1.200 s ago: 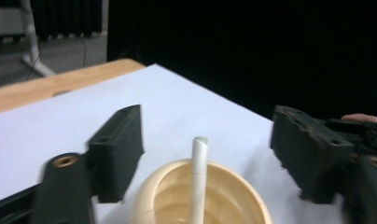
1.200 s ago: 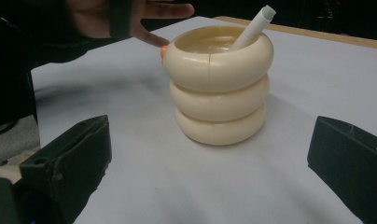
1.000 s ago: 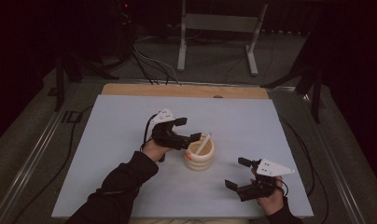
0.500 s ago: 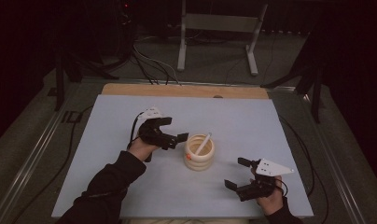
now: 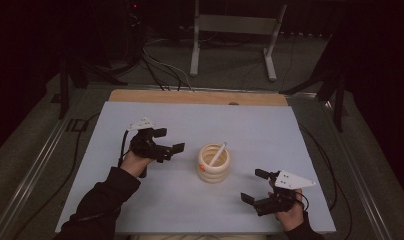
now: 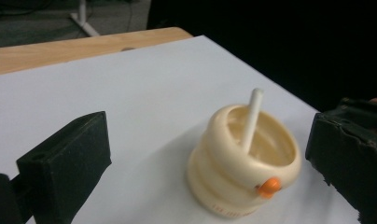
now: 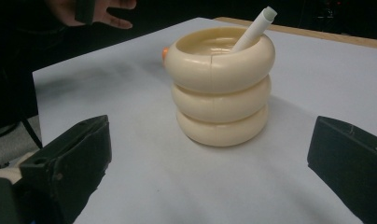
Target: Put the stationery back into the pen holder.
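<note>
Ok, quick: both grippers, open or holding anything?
Left gripper: open, holding nothing, beside the cream ribbed plastic cup.
Right gripper: open, holding nothing.

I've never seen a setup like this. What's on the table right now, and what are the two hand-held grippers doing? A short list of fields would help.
Surface: table with a pale blue top
Cup: cream ringed cup, upright near the middle, with a small orange knob on its side
In cup: white stick, leaning on the rim
Left gripper: open, holds nothing, left of the cup, apart from it
Right gripper: open, holds nothing, right of the cup and nearer the person
</note>
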